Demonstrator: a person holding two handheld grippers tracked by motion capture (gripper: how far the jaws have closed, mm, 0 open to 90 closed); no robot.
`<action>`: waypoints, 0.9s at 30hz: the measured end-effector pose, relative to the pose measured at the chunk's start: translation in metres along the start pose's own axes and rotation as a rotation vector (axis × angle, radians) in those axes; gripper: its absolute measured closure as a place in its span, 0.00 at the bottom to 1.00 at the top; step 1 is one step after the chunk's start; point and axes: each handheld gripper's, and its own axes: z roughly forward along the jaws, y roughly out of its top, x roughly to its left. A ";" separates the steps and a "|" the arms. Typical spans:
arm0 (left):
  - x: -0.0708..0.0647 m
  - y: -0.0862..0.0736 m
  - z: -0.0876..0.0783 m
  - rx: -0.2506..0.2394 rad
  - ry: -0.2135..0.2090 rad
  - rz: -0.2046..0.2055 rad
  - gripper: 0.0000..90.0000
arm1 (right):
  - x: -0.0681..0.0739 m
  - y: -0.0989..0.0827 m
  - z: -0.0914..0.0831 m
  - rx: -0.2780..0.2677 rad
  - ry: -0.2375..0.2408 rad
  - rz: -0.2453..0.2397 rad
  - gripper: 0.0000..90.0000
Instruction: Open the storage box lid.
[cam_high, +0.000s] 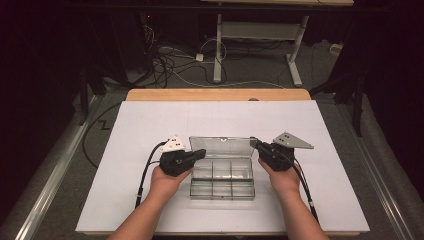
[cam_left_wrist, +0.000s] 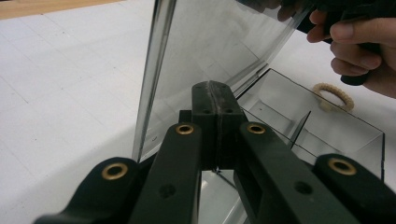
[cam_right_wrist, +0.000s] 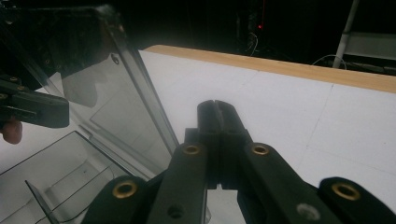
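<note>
Closest to the camera, the person's forearms come in from the bottom edge, a gripper in each hand. The left gripper (cam_high: 200, 154) has its jaws pressed fully together with nothing between them, sitting at the left end of the clear plastic compartment box (cam_high: 222, 186). The right gripper (cam_high: 258, 145) is closed and empty too (same story on the right end). The box sits mid-table on the white sheet (cam_high: 140, 125), its lid (cam_high: 222, 148) standing up at the back. A small beige ring (cam_left_wrist: 332, 94) lies just beyond the box.
</note>
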 end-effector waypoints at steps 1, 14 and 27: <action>0.000 0.000 0.000 0.001 0.001 0.000 0.98 | 0.000 0.000 0.000 0.000 -0.002 -0.001 1.00; 0.007 0.002 0.000 0.005 0.011 -0.022 0.98 | -0.006 0.001 0.012 0.017 -0.013 0.012 1.00; 0.007 0.002 0.000 -0.005 0.008 -0.025 0.98 | -0.006 0.001 0.015 0.016 -0.017 0.008 1.00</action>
